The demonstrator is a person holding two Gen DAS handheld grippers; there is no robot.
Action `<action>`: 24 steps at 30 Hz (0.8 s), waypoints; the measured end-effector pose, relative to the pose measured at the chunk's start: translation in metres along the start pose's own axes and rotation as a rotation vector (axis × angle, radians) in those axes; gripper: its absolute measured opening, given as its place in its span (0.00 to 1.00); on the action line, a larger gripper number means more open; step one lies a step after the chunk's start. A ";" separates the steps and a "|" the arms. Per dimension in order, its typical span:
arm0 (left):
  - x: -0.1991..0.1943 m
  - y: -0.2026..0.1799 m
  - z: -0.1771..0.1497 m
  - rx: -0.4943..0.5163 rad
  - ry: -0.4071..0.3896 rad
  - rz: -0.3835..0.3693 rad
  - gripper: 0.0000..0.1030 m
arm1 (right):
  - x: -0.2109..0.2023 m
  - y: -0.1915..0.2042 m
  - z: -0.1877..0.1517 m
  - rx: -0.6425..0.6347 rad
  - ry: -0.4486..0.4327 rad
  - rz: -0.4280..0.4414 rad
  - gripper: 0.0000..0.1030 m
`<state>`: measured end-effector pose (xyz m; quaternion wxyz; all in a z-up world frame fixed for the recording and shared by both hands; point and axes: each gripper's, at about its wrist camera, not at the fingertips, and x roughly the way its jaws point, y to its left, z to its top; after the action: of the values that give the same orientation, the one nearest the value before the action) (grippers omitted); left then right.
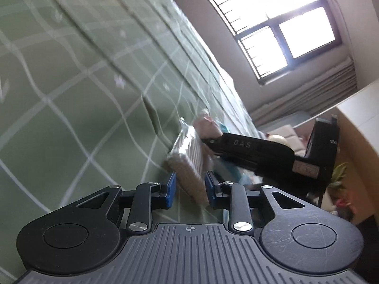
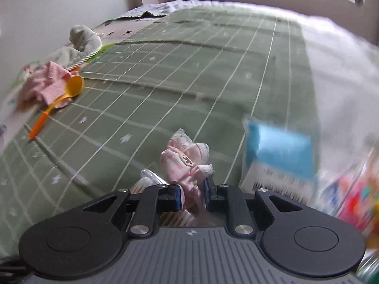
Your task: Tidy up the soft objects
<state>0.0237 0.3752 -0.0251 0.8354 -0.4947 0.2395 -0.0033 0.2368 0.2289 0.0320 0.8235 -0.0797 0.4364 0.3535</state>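
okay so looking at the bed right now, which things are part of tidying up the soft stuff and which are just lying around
Part of the job:
- pink spotted cloth bundle, in the right gripper
- pink knit garment
- grey plush toy

Lying about:
- orange spoon
- blue packet
- cotton swab pack, between the left gripper fingers
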 end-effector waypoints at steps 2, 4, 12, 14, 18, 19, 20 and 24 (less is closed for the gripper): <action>0.005 -0.001 0.000 0.006 -0.008 0.018 0.27 | -0.007 -0.006 -0.007 0.057 0.014 0.025 0.16; 0.007 -0.004 0.003 0.028 -0.028 0.050 0.28 | -0.012 -0.014 -0.012 0.107 0.032 0.056 0.16; -0.002 -0.019 0.001 0.165 -0.040 0.178 0.29 | -0.028 -0.022 -0.043 0.174 0.045 0.154 0.16; -0.003 -0.008 0.006 0.076 -0.007 0.137 0.29 | -0.032 -0.029 -0.048 0.206 0.044 0.173 0.16; -0.005 0.004 0.015 -0.028 0.133 -0.030 0.50 | -0.033 -0.038 -0.053 0.235 0.032 0.190 0.15; -0.003 0.004 0.016 -0.027 0.159 -0.056 0.51 | -0.032 -0.038 -0.054 0.237 0.027 0.191 0.15; -0.003 0.003 0.014 -0.019 0.177 -0.067 0.51 | -0.033 -0.038 -0.056 0.236 0.019 0.190 0.15; -0.001 0.000 0.006 0.073 0.160 0.091 0.26 | -0.039 -0.031 -0.063 0.198 -0.003 0.167 0.15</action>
<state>0.0256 0.3798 -0.0224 0.8303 -0.4507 0.3275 -0.0137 0.2012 0.1583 0.0188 0.7957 0.0391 0.4730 0.3763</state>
